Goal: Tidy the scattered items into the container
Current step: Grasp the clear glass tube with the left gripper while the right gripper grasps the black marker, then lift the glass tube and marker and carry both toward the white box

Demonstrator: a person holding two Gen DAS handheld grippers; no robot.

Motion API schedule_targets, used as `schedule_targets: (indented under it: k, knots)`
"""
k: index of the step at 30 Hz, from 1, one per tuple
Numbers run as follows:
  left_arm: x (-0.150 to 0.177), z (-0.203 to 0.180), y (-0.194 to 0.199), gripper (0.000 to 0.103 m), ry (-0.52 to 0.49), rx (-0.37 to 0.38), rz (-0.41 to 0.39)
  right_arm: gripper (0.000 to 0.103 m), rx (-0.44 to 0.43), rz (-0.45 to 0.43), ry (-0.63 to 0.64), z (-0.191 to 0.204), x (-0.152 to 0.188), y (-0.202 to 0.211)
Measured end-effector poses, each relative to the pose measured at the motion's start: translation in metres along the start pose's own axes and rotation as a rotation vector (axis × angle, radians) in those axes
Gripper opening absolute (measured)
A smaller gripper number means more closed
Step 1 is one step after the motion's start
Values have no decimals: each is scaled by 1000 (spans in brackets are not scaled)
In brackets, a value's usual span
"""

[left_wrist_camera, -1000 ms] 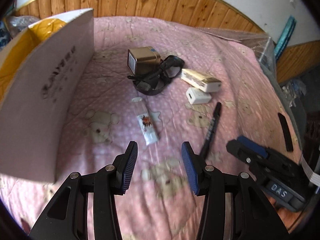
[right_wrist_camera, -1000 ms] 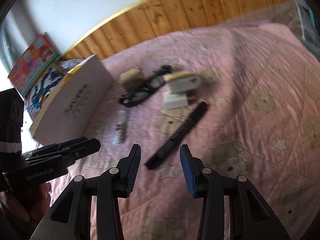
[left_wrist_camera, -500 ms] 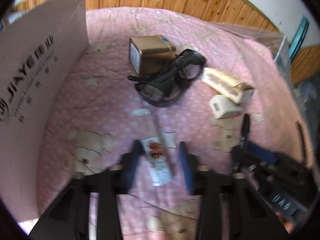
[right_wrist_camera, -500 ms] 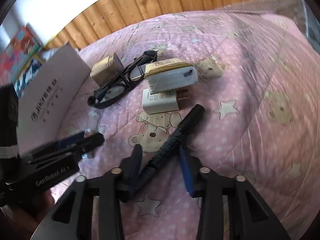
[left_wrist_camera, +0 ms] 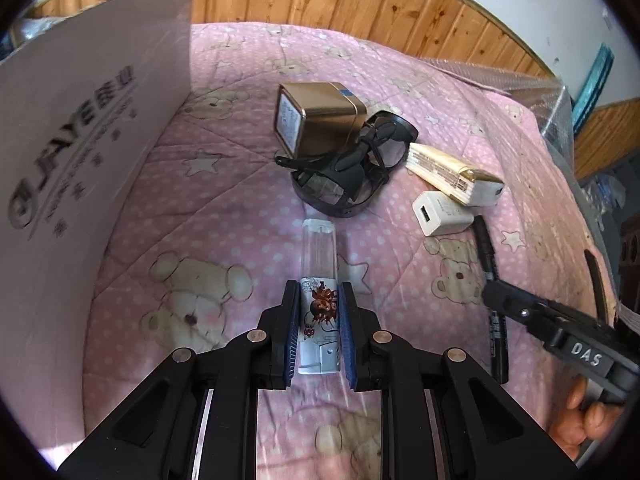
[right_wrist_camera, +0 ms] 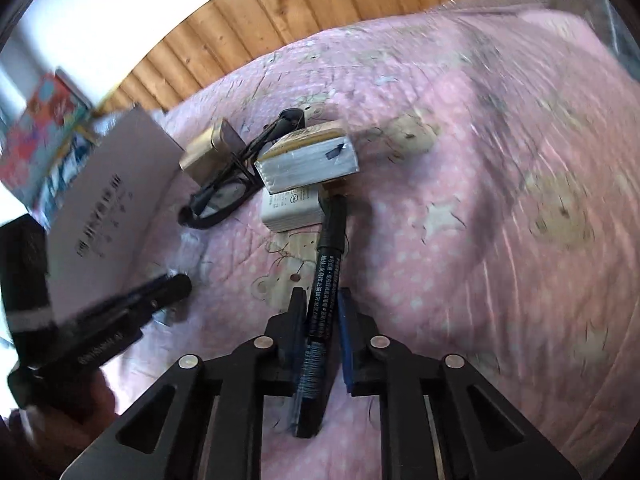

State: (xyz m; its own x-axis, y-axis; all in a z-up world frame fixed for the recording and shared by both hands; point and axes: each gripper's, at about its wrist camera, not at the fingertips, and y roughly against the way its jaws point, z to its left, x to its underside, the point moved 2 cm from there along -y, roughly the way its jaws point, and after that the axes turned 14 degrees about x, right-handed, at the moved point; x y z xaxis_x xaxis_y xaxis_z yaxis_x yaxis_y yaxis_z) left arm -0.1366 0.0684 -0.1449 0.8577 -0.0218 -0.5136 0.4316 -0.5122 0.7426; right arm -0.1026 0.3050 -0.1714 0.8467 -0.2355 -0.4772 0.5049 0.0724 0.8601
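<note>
Scattered items lie in a loose cluster on my pink quilt [left_wrist_camera: 224,184], which fills most of both views under a wood-panelled wall [left_wrist_camera: 360,4]. Largest after that is the white cardboard box [left_wrist_camera: 80,168], standing at the left of the left wrist view with printed lettering on its side; from here I cannot see its inside.

My left gripper [left_wrist_camera: 319,322] comes up from the bottom centre of its view, pointing steeply down at the quilt. Its jaws have just been closing and now pinch the printed lower end of a clear tube [left_wrist_camera: 320,280], whose clear top sticks out beyond the pads toward the middle of the frame.

My right gripper [right_wrist_camera: 320,330] rises from the bottom centre of its own view, also angled down. Its jaws have just been closing too, and the black marker [right_wrist_camera: 326,280] runs between them; the left pad touches the barrel, while the right pad looks close alongside it. In the left wrist view that gripper shows at lower right, with fingers of the hand [left_wrist_camera: 588,416] behind it.

Above the tube sit a gold tin [left_wrist_camera: 320,120] with black glasses [left_wrist_camera: 352,168] touching it. To the right lie a cream-and-white pack [left_wrist_camera: 456,172] and, just below it, a white charger [left_wrist_camera: 442,214] near the marker's far end.
</note>
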Motion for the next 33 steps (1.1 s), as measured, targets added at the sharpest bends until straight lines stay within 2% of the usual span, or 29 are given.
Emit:
schedule_targets:
  k: [9,22,33]
  knots:
    - [20,8,44,18,59,34,-56,14,-15,-10,33,21,28,28]
    - [35,-15,89,19,17,131,-116,14,-21,-72,74,47,56,82]
    - [36,-30,126,19,-14,182,-174,14,-39,-185,147,82,68,140]
